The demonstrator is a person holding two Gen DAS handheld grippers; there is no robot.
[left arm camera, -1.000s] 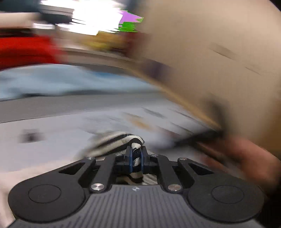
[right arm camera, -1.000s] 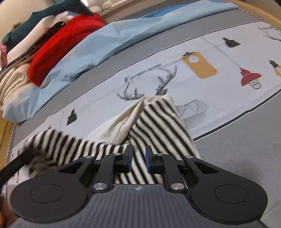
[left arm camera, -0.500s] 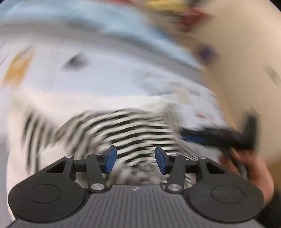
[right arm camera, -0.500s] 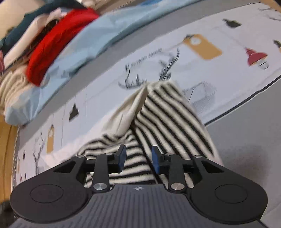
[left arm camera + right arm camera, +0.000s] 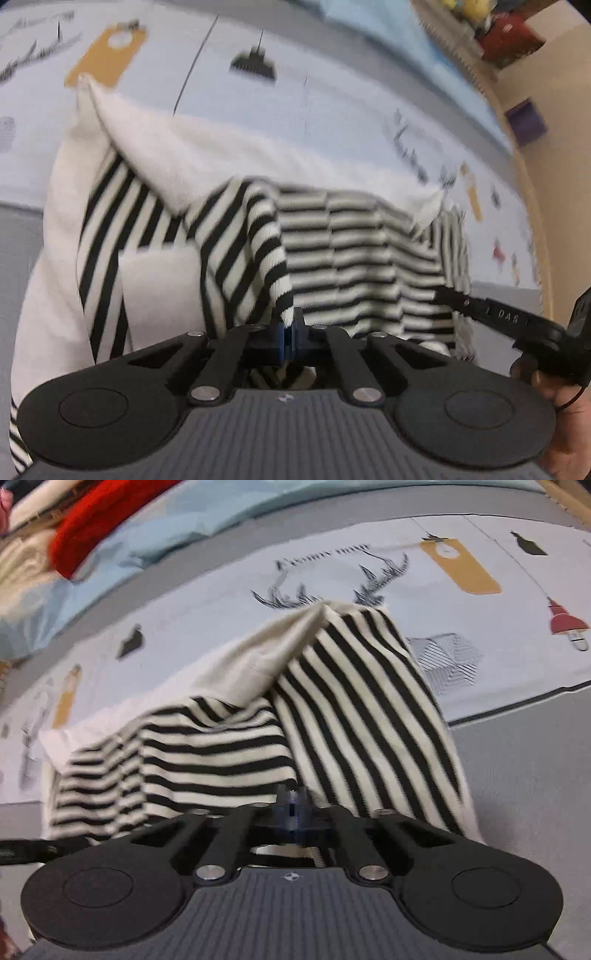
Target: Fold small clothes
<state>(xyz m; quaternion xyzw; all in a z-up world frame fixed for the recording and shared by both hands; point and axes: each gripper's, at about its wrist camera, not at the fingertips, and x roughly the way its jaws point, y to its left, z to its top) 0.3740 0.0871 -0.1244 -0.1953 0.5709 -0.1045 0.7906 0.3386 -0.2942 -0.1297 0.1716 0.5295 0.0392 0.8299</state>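
Note:
A small black-and-white striped garment [image 5: 354, 251] with a cream lining lies on the printed sheet [image 5: 332, 110]. My left gripper [image 5: 290, 332] is shut on a striped corner of it, which stands up in a fold between the blue pads. My right gripper [image 5: 295, 808] is shut on the garment's near striped edge [image 5: 229, 753]. The garment also shows in the right wrist view, with a cream flap [image 5: 266, 657] peaked at the far side. The other gripper's black finger [image 5: 491, 317] reaches in at the right of the left wrist view.
A light blue cloth [image 5: 192, 520], a red garment [image 5: 99, 517] and cream clothes [image 5: 22, 561] are piled at the far left of the bed. A grey band of the sheet [image 5: 524, 775] lies to the right. A wooden bed edge [image 5: 535, 206] runs along the right.
Both grippers were open half a second ago and have now shut on the striped garment. The left gripper swung down over the garment, and the garment has spread out wider.

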